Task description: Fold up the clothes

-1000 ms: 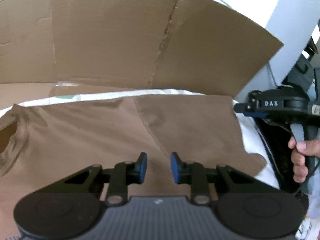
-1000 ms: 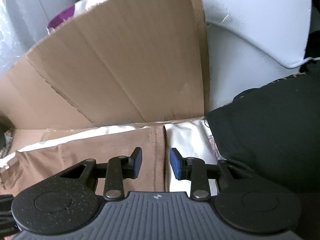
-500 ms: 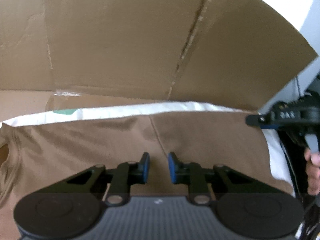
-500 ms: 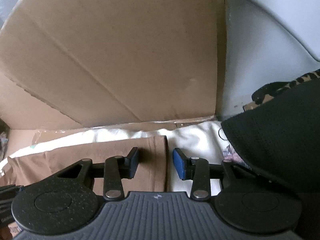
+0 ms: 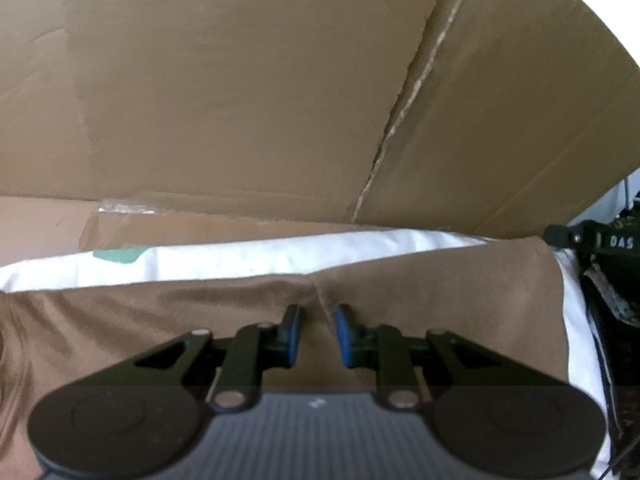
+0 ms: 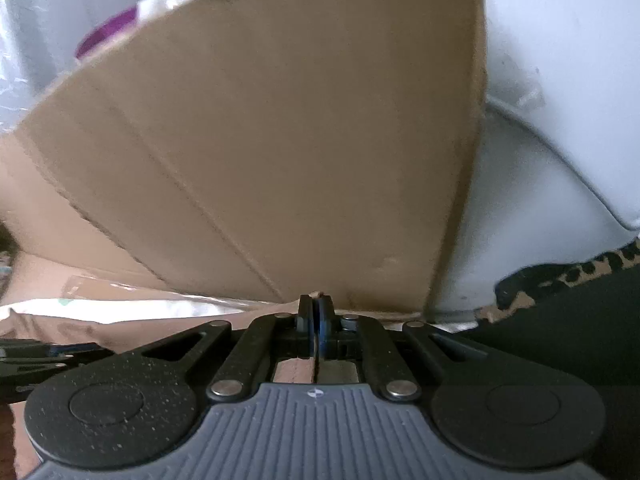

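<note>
The left gripper hovers with its fingers narrowly parted over the brown shirt, a seam just ahead of them. The right gripper has its fingers pressed together on that shirt's edge, cardboard beyond.

My left gripper is matte black, with blue pads on its fingers, silver rivets at the linkage pivots, two round black discs at the sides and a ribbed grey housing bearing a small white mark. My right gripper has the same build, its black discs speckled with dust; its side carries white "DAS" lettering.
</note>
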Motion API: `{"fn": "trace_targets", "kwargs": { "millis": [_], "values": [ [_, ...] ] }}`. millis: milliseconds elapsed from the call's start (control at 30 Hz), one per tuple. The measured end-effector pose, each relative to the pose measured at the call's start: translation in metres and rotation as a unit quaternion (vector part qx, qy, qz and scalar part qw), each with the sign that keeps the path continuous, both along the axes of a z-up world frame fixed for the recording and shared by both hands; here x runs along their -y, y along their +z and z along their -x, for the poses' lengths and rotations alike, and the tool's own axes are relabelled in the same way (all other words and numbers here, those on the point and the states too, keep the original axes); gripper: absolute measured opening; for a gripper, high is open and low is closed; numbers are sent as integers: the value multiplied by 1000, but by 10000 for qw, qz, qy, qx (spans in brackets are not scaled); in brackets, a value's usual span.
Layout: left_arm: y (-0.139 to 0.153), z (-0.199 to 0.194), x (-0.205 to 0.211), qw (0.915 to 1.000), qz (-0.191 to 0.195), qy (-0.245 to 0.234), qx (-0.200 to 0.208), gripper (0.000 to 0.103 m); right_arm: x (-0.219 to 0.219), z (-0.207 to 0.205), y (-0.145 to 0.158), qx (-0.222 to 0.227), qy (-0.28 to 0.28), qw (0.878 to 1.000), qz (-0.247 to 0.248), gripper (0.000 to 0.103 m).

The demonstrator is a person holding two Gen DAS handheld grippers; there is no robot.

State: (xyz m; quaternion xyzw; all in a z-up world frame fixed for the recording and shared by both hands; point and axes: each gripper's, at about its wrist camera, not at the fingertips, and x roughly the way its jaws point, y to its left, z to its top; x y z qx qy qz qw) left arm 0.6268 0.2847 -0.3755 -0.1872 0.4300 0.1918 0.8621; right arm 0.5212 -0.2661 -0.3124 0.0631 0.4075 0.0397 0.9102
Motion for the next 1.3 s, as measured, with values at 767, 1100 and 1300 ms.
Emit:
{"fn": "trace_targets", "kwargs": {
  "millis": [767,1100,1300],
  "values": [
    [2,-15,-6,9995,-141,-283,35,21,-69,91,-33,21,1359,9904,265,15],
    [-11,-24,-7,9998,-107,-150,-71,21,-48,103,-39,-103,1061,9901,908,15],
    [-14,-29,-7,9997,-204,-120,-77,21,-43,111,-40,-146,859,9868,1364,10]
  ]
}}
